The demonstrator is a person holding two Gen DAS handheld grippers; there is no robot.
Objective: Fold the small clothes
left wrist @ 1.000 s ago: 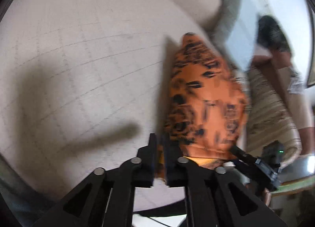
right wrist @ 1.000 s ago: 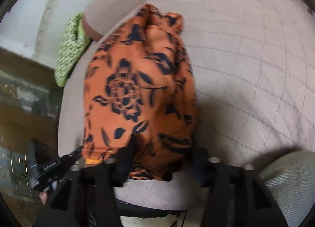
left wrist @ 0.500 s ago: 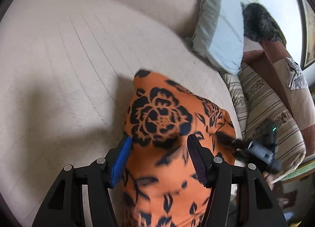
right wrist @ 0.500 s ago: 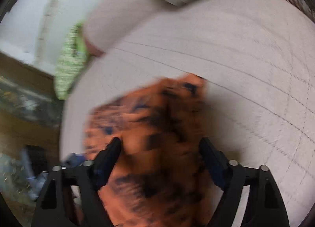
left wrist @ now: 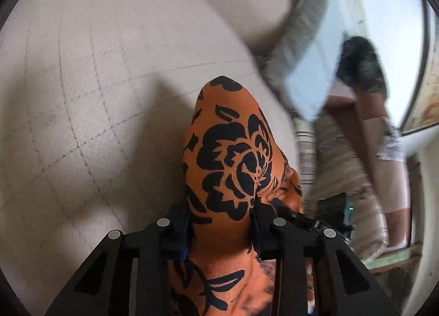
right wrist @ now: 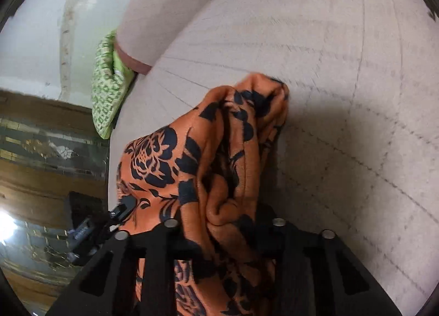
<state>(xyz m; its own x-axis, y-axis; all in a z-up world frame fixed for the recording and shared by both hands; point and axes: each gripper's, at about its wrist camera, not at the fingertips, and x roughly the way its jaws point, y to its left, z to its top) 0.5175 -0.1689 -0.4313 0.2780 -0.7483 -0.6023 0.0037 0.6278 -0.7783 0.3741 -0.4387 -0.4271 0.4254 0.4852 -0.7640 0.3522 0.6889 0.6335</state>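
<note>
While your left claw (left wrist: pixel 219 231) closes, the orange cloth (left wrist: pixel 230 157) sits bunched between its two fingers and the pads look pressed into the fabric on both sides, so you are pinching it. Same on the other side: your right claw (right wrist: pixel 222 233) is closing too, with a thick fold of the cloth (right wrist: pixel 219 157) squeezed between its fingers. That cloth is orange with a black flower print; it lies on the quilted beige bed (left wrist: pixel 90 83), rising in a crumpled ridge away from each claw, its far tip resting on the bed surface. In the left wrist view the other claw's tip shows just right of the cloth, so both claws hold the near edge close together. A grey pillow (left wrist: pixel 299 42) lies at the head of the bed, past the cloth. A person (left wrist: pixel 365 129) in a striped garment stands off to the right, blurred. In the right wrist view a green patterned cloth (right wrist: pixel 107 96) hangs at the bed's left edge, well apart from the orange one, with tiled floor (right wrist: pixel 41 151) below.
</note>
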